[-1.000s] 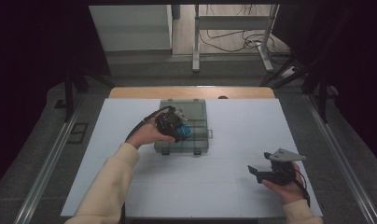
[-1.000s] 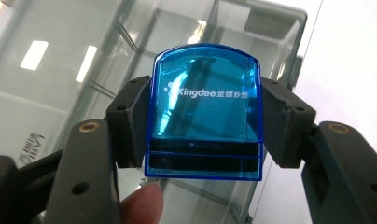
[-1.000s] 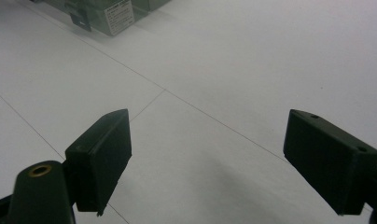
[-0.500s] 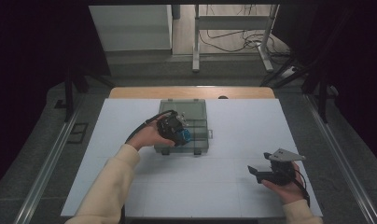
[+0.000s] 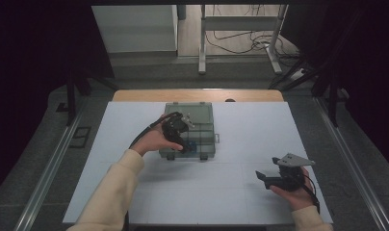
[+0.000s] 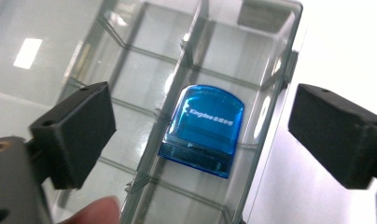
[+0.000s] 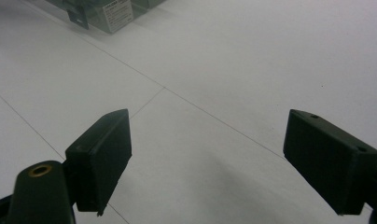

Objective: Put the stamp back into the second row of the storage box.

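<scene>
A clear plastic compartment box [image 5: 202, 113] lies at the middle of the white table. A small translucent blue case [image 6: 203, 128] with white lettering rests on the box over a divider line; I cannot tell whether it lies on a lid or in a compartment. It also shows near the box's front edge as the blue case [image 5: 192, 146]. My left gripper [image 5: 185, 143] hovers just above it and has just been opening. In the left gripper view the left gripper [image 6: 200, 135] has its jaws wide on either side of the case, not touching it. My right gripper [image 5: 263, 177] is held low at the front right, the right gripper [image 7: 207, 161] open over bare table.
The white table [image 5: 260, 125] has a wooden strip along its far edge. A latch [image 5: 216, 139] sticks out of the box's right side. Metal rails run down both sides of the table, and cables lie on the floor beyond it.
The left gripper's jaws have opened and let go of the blue case, which now lies on the box. Neither hand has shifted.
</scene>
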The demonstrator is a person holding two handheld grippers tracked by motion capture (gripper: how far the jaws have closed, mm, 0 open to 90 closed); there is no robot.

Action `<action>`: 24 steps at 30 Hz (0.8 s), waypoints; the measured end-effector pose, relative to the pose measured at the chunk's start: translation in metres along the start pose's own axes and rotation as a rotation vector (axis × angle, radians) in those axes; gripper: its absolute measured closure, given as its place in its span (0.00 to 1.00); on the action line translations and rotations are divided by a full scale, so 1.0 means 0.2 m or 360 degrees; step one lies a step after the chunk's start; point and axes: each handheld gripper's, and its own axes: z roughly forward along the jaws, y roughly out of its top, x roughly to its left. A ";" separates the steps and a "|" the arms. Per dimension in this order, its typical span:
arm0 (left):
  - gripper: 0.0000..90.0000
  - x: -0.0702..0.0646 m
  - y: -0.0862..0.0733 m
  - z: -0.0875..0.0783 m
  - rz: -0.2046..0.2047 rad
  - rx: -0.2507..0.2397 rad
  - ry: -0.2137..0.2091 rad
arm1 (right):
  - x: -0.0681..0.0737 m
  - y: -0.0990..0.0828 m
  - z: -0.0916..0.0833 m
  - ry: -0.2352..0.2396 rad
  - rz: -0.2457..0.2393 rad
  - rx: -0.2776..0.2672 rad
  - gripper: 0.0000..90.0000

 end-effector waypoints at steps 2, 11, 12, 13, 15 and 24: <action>0.06 -0.01 0.00 -0.02 -0.0030 -0.0029 -0.0005 | 0.00 0.00 0.00 0.0000 0.0000 -0.0001 0.17; 0.06 -0.06 -0.02 -0.10 -0.0171 -0.0151 0.0004 | 0.00 -0.01 -0.01 0.0024 0.0019 -0.0022 0.17; 0.06 -0.07 -0.03 -0.11 -0.0177 -0.0152 0.0019 | 0.00 -0.01 -0.02 0.0026 0.0017 -0.0026 0.17; 0.06 -0.09 -0.03 -0.12 -0.0194 -0.0152 0.0037 | 0.01 0.00 -0.02 0.0025 0.0010 -0.0034 0.17; 0.07 -0.12 -0.05 -0.13 -0.0219 -0.0165 0.0064 | 0.01 0.00 -0.02 0.0027 0.0006 -0.0039 0.17; 0.10 -0.25 -0.23 -0.25 -0.0357 -0.0349 0.0195 | 0.01 0.00 -0.02 0.0017 0.0003 -0.0020 0.17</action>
